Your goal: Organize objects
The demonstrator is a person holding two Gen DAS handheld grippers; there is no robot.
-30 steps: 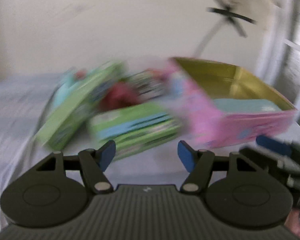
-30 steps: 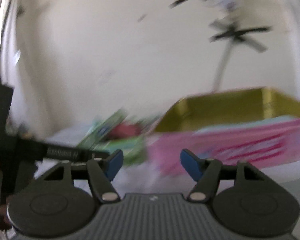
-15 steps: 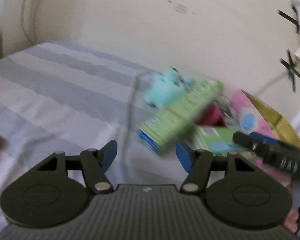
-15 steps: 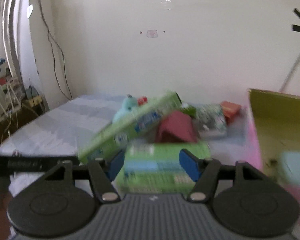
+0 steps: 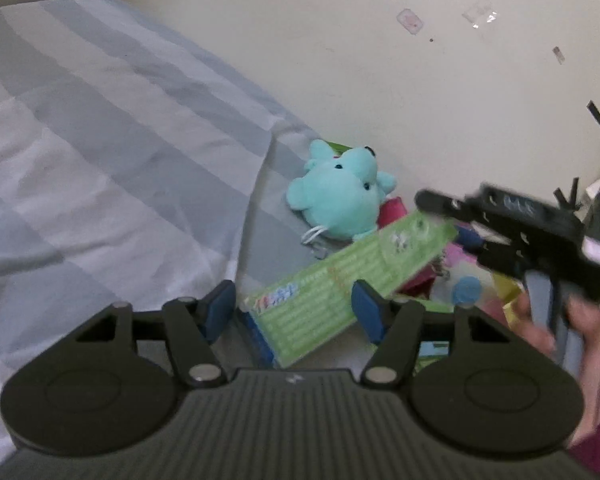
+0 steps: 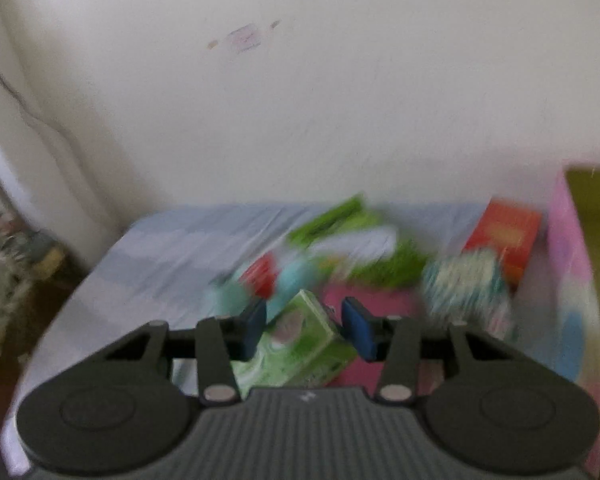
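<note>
A long green box (image 5: 340,276) lies tilted on the striped bed sheet (image 5: 100,152); its near end sits between the fingers of my open left gripper (image 5: 294,306). A teal plush toy (image 5: 340,194) lies behind it by the wall. My right gripper (image 6: 306,328) is open, with the far end of the green box (image 6: 300,344) between its blue pads; whether they touch it is blurred. The right gripper also shows in the left wrist view (image 5: 460,220), held by a hand. A pink tin with a gold inside (image 6: 576,248) stands at the right.
A red box (image 6: 504,236), a patterned packet (image 6: 464,284), another green box (image 6: 356,220) and a pink item (image 6: 372,304) lie in a pile near the wall. The bed's left edge drops toward the floor (image 6: 40,280).
Both grippers have swung left from the pink tin toward the pile and closed in on the long green box. The right gripper's jaws have narrowed around its far end.
</note>
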